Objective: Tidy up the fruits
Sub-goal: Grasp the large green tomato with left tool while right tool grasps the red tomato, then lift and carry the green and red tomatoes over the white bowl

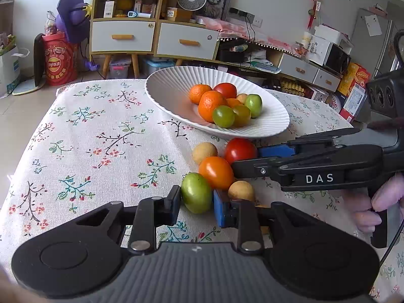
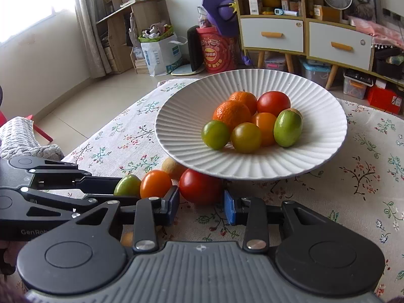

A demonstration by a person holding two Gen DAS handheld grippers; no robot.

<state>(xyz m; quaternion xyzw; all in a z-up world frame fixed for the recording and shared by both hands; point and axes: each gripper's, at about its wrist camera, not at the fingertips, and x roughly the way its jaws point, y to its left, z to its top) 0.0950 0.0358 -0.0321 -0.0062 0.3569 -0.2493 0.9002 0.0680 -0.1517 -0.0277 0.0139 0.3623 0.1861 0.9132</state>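
Nearest, in the left wrist view, the left hand-held gripper (image 1: 197,203) is closed on the green tomato (image 1: 196,196): its black pad touches one flank and its blue pad the other, so the fruit is gripped where it sits on the surface (image 1: 83,151), on the near side of the white ribbed bowl (image 1: 166,93).

In the right wrist view, the right hand-held gripper (image 2: 202,202) stands narrow around the red tomato (image 2: 200,186), which lies just in front of the bowl's near rim. I cannot tell whether both pads press it; a slight gap seems to show at the blue pad.

Between these two, nearer the bowl than the green tomato, lie an orange tomato (image 1: 216,172) and two pale yellow fruits (image 1: 204,152), all loose on the cloth.

Farthest, the bowl already carries mandarins and several tomatoes.

The step in hand appears to be the pick-up of the remaining loose fruit. Next, the green tomato likely needs lifting clear of its touching neighbours, carrying over the near rim, and releasing low into a free patch of the bowl so nothing rolls.
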